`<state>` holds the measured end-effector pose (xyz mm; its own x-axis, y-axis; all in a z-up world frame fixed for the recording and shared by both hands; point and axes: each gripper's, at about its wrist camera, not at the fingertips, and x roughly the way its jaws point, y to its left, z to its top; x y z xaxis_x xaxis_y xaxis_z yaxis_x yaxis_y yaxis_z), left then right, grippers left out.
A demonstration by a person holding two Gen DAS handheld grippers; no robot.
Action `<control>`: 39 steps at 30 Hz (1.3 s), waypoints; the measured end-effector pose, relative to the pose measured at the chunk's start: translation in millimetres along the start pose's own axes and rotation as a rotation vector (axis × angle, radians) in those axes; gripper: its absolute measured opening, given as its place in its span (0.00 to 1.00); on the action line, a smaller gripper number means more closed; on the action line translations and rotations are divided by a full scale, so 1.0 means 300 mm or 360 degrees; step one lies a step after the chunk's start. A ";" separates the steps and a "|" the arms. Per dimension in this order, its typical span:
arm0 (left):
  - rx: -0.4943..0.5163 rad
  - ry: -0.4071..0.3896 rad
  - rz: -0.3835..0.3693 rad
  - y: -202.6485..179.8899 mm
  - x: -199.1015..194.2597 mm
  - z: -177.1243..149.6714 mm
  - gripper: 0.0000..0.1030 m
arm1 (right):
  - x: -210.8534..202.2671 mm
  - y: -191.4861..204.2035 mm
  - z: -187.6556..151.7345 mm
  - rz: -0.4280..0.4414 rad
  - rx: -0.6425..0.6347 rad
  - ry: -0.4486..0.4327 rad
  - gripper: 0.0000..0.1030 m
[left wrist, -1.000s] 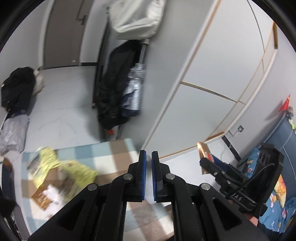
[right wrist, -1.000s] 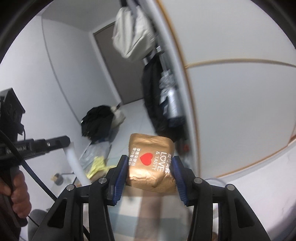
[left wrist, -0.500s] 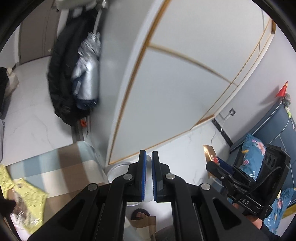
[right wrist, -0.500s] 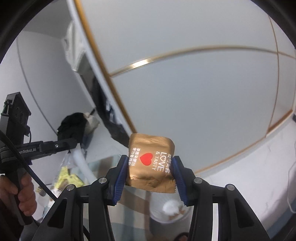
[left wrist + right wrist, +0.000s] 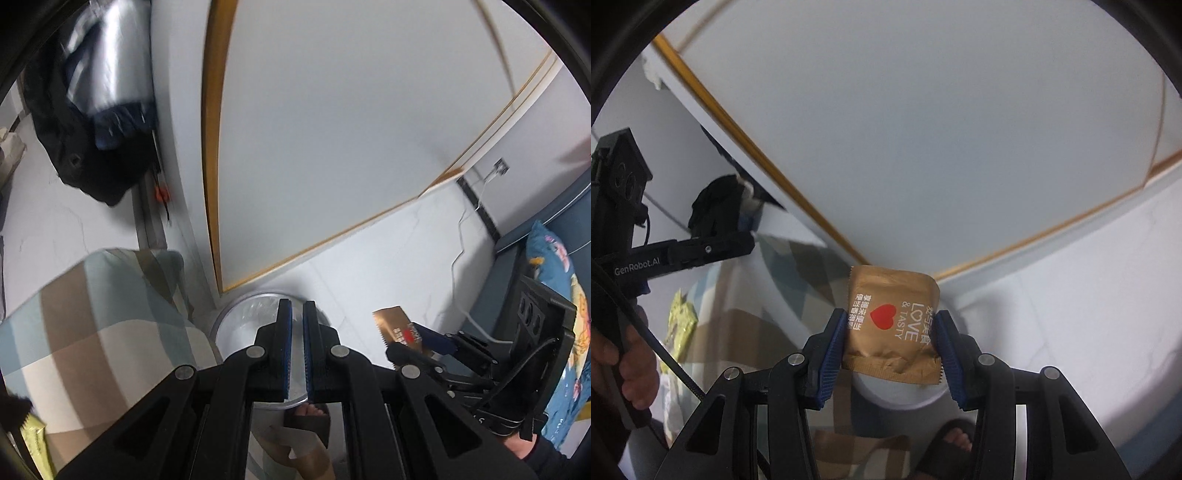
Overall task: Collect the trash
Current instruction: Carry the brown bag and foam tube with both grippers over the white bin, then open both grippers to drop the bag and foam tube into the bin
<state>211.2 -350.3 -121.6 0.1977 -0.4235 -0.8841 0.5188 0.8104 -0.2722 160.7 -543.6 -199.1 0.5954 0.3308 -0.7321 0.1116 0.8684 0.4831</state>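
Both claws have swung down toward the white trash bin (image 5: 255,317); right claw (image 5: 891,332) pinching gold snack packet (image 5: 892,321), left claw (image 5: 297,350) pressed together, empty

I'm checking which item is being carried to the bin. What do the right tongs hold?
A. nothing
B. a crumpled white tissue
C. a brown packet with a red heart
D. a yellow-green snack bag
C: in the right wrist view the right tongs press their blue pads on both sides of the brown packet with a red heart, printed "LOVE & TASTY".
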 end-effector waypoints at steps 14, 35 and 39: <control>-0.0100 0.0263 0.0132 0.034 0.176 -0.009 0.02 | 0.360 -0.044 -0.087 0.0027 -0.0188 0.0401 0.47; -0.0118 0.0414 0.0184 0.046 0.241 0.018 0.03 | 0.294 -0.130 -0.139 0.0027 -0.0030 0.0381 0.65; -0.0083 0.0415 0.0195 0.024 0.215 0.001 0.03 | 0.226 -0.149 -0.133 0.0000 0.0029 0.0331 0.66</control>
<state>227.8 -371.8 -180.4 0.0325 -0.2084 -0.9775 0.4592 0.8718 -0.1706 164.4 -545.1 -289.6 0.4185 0.4016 -0.8146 0.1269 0.8623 0.4903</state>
